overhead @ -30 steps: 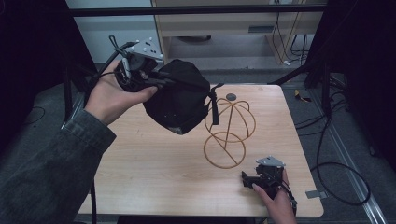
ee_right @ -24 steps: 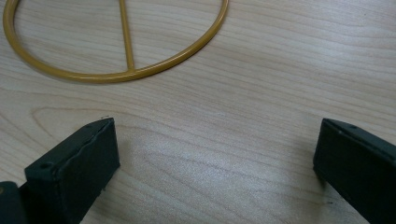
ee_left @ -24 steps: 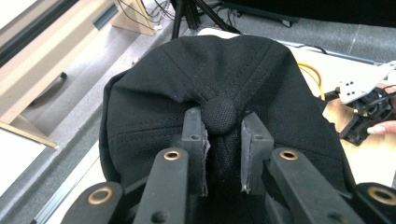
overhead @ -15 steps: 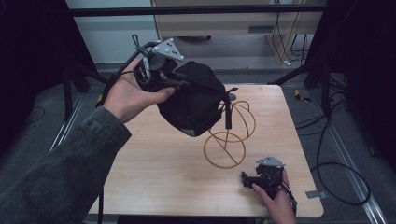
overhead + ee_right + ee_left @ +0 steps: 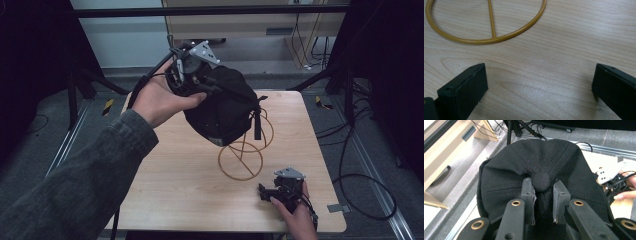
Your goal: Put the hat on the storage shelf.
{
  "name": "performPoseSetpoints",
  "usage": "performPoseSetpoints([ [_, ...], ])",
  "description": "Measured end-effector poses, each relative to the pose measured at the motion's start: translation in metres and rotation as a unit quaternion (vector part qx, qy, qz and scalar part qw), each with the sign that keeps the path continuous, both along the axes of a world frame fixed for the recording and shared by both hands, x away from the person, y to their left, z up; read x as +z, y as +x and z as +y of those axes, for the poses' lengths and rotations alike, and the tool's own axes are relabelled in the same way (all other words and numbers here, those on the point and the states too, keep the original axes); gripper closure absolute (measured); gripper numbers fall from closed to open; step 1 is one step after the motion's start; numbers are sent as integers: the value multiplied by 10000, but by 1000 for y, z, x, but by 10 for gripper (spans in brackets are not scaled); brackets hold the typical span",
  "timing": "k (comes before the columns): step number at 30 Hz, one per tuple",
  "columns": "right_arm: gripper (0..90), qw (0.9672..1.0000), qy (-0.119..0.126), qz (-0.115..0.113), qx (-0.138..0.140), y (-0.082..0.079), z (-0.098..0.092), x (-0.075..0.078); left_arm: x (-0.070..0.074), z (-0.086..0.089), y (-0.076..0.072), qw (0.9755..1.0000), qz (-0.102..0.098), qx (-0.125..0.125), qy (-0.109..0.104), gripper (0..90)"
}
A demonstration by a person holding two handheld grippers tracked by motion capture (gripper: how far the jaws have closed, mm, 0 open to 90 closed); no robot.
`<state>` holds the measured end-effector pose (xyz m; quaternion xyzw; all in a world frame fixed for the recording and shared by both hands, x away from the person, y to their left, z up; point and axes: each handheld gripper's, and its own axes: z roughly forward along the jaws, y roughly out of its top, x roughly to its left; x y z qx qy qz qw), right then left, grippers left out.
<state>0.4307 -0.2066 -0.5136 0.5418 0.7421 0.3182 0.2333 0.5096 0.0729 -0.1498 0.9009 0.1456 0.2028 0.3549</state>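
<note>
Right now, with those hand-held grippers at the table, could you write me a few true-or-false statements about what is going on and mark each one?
1. The left hand-held gripper pinches the black cap at its crown. True.
2. The cap lies flat on the table. False: it is held up in the air, above the wire stand.
3. The right hand-held gripper has its jaws apart with nothing between them. True.
4. The wire stand is silver. False: it is golden yellow.
5. The right hand-held gripper grips the stand's ring. False: it rests apart from it.
</note>
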Motion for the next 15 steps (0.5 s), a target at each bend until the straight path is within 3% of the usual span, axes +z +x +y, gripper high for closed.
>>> performPoseSetpoints([
  [7, 3, 10000, 0, -2, -3, 0, 0, 0, -9, -17, 5, 9999, 72, -65, 90, 748],
  [15, 3, 10000, -2, -3, -6, 0, 0, 0, -12, -32, 8, 9999, 87, -104, 25, 747],
])
